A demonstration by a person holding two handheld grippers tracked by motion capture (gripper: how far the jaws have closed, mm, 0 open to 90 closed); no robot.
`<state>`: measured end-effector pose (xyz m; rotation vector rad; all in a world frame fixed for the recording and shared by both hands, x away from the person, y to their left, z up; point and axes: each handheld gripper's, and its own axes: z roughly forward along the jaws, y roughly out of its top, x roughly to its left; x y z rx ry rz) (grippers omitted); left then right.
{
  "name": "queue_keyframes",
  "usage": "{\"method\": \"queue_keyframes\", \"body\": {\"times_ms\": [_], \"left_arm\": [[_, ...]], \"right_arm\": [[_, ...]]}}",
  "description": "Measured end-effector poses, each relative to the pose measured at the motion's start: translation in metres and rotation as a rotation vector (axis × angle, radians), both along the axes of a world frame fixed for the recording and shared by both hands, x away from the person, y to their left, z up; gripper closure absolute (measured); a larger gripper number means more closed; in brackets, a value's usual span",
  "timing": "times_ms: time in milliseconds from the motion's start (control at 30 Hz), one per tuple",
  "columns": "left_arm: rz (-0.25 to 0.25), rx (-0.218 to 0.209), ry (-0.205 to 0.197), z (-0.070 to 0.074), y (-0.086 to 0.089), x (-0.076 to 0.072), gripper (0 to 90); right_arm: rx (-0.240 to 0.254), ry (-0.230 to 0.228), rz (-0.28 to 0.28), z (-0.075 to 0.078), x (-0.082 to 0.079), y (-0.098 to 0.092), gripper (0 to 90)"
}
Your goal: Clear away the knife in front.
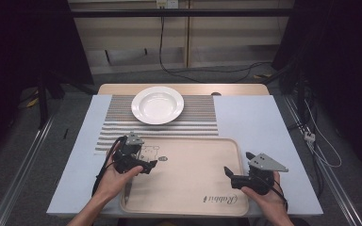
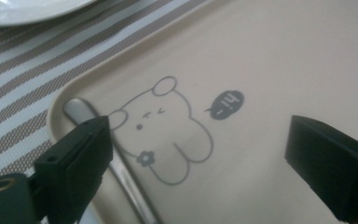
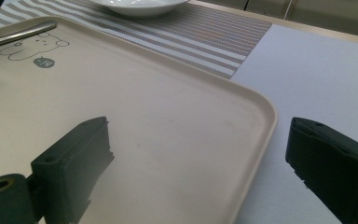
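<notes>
Metal glints along the near-left edge of the tray: a piece of cutlery (image 2: pixel 81 112) lies flat inside the beige tray (image 1: pixel 188 188), its handle running along the left rim; whether it is a spoon or a fork I cannot tell, since one jaw covers part of it. In the right gripper view the same cutlery handle (image 3: pixel 16 35) shows at the far corner of the tray, beside the printed bear (image 3: pixel 32 46). In the left gripper view that bear drawing sits just to the right of the cutlery, with a small dark speech bubble (image 2: pixel 226 104) next to it.

Left hand-held gripper (image 1: pixel 141 165) hovers over the tray's left-hand corner, jaws spread wide with nothing between them; one jaw stands over the cutlery without pressing on it. Right hand-held gripper (image 1: pixel 238 176) rests at the tray's right rim, jaws also spread wide and empty, one over the tray floor and the other outside the rim over the pale mat (image 3: pixel 317 79).

Beyond the tray lies a striped placemat (image 1: pixel 198 113), and on it stands a white deep plate (image 1: pixel 157 104), empty. Tray, placemat and pale mat all lie on the wooden counter (image 1: pixel 235 89), whose far edge shows behind the plate.
</notes>
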<state>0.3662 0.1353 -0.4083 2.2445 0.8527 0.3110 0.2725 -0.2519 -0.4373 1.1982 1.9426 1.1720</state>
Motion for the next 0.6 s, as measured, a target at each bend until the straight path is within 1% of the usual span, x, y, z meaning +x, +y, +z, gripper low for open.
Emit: {"method": "queue_keyframes", "body": {"times_ms": [33,67,100,133,200,267,300,333,367,400,433,533,567,600], "left_arm": [[-0.019,-0.012,-0.011,0.002,-0.001,-0.003,6.2],[-0.038,-0.022,-0.035,0.004,-0.002,-0.005,5.6],[-0.043,-0.029,-0.058,0.006,-0.003,-0.008,5.1],[-0.034,-0.019,-0.068,0.007,-0.005,-0.01,5.0],[-0.01,0.031,-0.09,0.008,-0.011,-0.013,6.2],[-0.02,0.026,-0.077,0.008,-0.011,-0.014,6.1],[-0.007,0.013,-0.07,0.008,-0.009,-0.016,5.8],[0.007,0.004,-0.085,0.009,-0.007,-0.018,5.9],[0.003,-0.024,-0.086,0.009,-0.004,-0.019,6.0],[0.005,-0.044,-0.076,0.01,-0.001,-0.02,6.3],[0.008,-0.055,-0.072,0.011,0.002,-0.021,6.2],[0.013,-0.064,-0.072,0.011,0.009,-0.026,6.2],[0.014,-0.079,-0.065,0.011,0.012,-0.027,6.2],[0.023,-0.087,-0.069,0.011,0.014,-0.028,6.1]], "right_arm": [[0.002,0.0,-0.002,0.0,0.0,-0.001,6.6],[0.006,0.002,-0.005,0.0,0.0,-0.001,6.6],[0.006,0.001,-0.007,0.0,0.0,-0.001,6.6],[0.006,0.002,-0.008,0.0,0.0,-0.001,6.6],[0.006,0.003,-0.011,0.0,0.0,-0.002,6.6],[0.004,0.003,-0.012,0.0,-0.001,-0.002,6.6],[0.005,0.004,-0.012,0.0,-0.001,-0.002,6.6],[0.006,0.003,-0.013,0.0,-0.002,-0.002,6.6],[0.007,0.004,-0.014,0.0,-0.002,-0.003,6.6],[0.008,0.004,-0.014,0.0,-0.002,-0.003,6.6],[0.008,0.003,-0.015,0.0,-0.001,-0.003,6.6],[0.006,0.003,-0.014,0.0,-0.002,-0.003,6.6],[0.006,0.003,-0.014,0.0,-0.002,-0.003,6.6],[0.007,0.003,-0.014,0.0,-0.002,-0.003,6.6]]}}
